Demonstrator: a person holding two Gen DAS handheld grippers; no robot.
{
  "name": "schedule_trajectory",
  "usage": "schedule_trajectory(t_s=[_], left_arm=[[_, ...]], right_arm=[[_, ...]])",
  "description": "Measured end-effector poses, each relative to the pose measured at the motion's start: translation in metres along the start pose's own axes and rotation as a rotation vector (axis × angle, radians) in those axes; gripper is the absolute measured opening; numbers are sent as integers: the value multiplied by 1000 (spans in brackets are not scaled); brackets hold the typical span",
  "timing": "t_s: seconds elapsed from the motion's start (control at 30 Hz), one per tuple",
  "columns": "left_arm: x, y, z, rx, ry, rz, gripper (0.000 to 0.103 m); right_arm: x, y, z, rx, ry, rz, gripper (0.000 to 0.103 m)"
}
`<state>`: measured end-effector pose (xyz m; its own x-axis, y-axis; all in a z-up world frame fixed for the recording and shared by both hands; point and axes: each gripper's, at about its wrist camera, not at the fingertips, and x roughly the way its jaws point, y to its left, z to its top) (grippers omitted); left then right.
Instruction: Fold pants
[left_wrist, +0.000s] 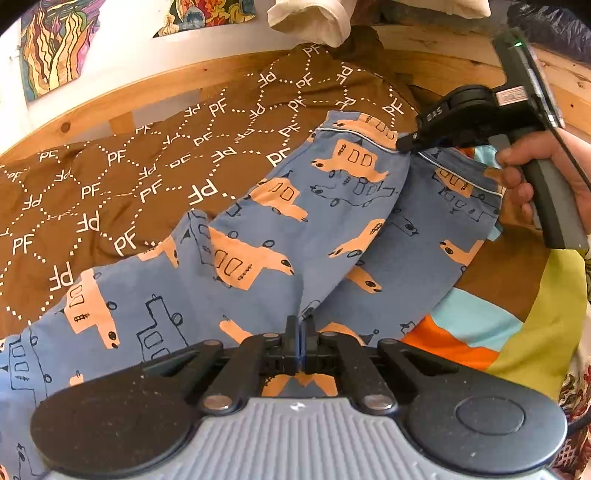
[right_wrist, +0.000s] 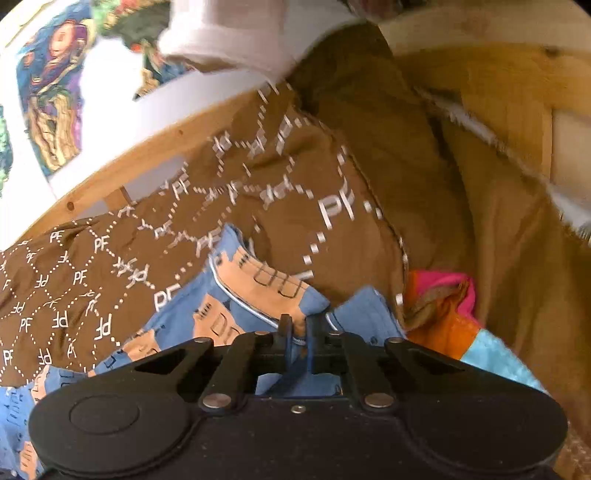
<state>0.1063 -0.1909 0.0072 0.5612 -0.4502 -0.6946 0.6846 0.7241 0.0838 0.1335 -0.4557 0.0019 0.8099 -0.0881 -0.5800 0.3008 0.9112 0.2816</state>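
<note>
Pants (left_wrist: 258, 236) lie on your brown blanket (left_wrist: 110, 177); your left gripper (left_wrist: 301, 332) pinches the fabric, your right gripper (right_wrist: 297, 332) clamps the piped hem.

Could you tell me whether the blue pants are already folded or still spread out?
Still spread: the blue pants lie lengthwise on the brown blanket, both legs side by side, with no fold across them.

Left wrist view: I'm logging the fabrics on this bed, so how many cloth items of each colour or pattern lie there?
Blue car-print cotton pants: 1
Brown quilted bedspread with white PF lettering: 1
Multicolour patchwork cloth: 1
Cream fabric bundle: 1
Total: 4
</note>
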Motion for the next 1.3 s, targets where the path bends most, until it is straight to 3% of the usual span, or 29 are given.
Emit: schedule_trajectory(t_s=[0.23,0.33,0.5,0.73,0.83,0.93,1.03,1.07,1.23,1.3], left_arm=[[-12,0,0,40,-17,-74,1],[-10,-7,-5,99,0,-86,1],[0,-12,-10,123,36,-91,1],[3,-11,-8,162,47,-103,1],[8,-10,-6,166,70,-125,3],[8,0,6,112,102,-184,15],[10,6,22,89,100,-222,52],[12,5,30,96,88,-231,57],[34,-14,86,191,3,-250,60],[51,-24,112,202,-25,-279,60]], right_arm=[[-76,11,-11,-89,-152,-42,5],[-95,4,-30,-96,-124,-106,5],[-89,-20,-63,17,-27,-167,5],[-96,-13,-66,-52,-95,-176,5],[-91,-18,-70,-53,-64,-177,5],[-91,-22,-73,-34,-60,-160,8],[-95,-22,-76,-32,-77,-147,12],[-96,-22,-77,-33,-79,-144,15],[-100,-16,-80,-86,-101,-133,34],[-100,-16,-78,-105,-110,-136,34]])
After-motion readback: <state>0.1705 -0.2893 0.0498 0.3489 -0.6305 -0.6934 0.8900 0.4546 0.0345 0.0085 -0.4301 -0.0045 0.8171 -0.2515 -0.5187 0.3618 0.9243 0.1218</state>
